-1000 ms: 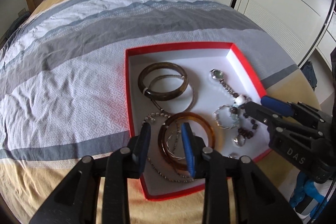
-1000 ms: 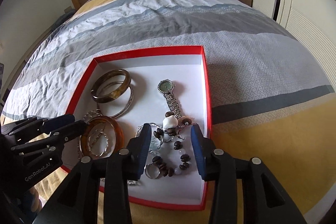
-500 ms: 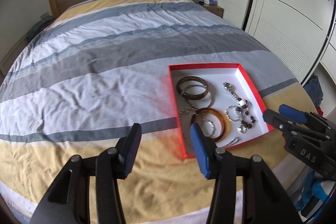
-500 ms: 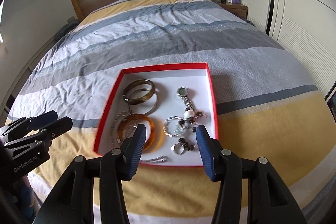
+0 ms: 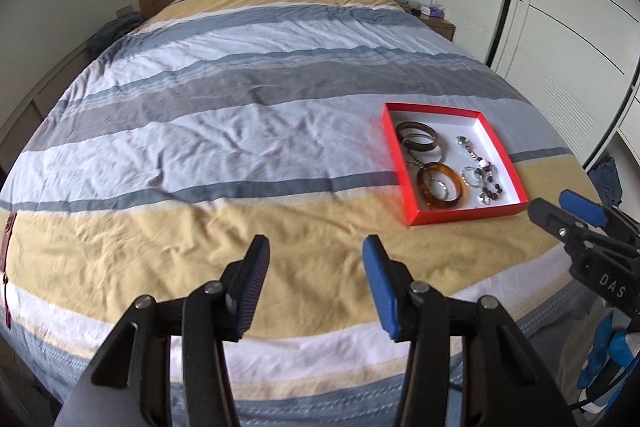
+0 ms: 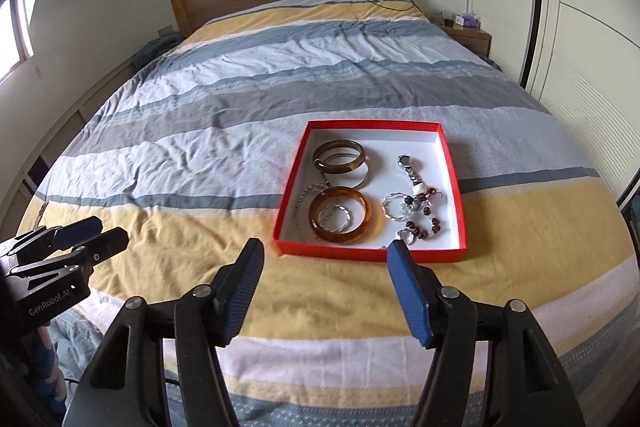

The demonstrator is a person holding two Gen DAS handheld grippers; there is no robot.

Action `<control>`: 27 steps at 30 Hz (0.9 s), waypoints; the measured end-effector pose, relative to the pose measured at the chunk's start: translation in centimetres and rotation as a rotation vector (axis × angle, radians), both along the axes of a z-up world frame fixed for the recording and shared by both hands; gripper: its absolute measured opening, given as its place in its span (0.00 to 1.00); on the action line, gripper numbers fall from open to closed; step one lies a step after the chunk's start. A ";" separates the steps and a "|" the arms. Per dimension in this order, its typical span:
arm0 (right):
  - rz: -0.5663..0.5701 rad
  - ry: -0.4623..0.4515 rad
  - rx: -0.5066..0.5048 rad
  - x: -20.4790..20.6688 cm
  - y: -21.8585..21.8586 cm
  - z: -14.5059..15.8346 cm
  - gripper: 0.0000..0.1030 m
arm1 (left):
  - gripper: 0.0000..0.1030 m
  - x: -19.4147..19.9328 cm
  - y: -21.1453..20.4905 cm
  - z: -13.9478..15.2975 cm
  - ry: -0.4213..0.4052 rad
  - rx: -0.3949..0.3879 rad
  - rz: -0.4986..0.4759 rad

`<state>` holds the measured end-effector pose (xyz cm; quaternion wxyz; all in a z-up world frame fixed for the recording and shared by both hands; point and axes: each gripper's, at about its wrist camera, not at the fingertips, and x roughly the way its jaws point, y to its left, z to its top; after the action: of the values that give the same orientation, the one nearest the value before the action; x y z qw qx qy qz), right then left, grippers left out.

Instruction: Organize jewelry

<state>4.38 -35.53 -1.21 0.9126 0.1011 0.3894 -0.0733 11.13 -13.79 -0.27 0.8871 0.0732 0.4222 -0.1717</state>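
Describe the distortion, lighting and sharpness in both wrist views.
Left wrist view: fisheye bends the wardrobe doors, corners vignette black, soft daylight, red box sharp. Right wrist view: same curved bed, bright window at left, jewelry crisp, no glare.

Red box [image 6: 289, 189] (white inside) on a striped bedspread [image 6: 224, 155] — grey, white, yellow; amber bangle [image 6: 366, 223].
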 end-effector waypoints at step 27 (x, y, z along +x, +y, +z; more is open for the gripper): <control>0.005 -0.116 -0.093 -8.0 7.2 5.5 0.82 | 0.45 -8.8 12.1 4.2 -0.151 -0.092 0.096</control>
<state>-3.64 -28.37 4.30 0.9375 0.0617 0.3321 -0.0831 2.37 -1.68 3.93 0.9259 0.0246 0.3490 -0.1424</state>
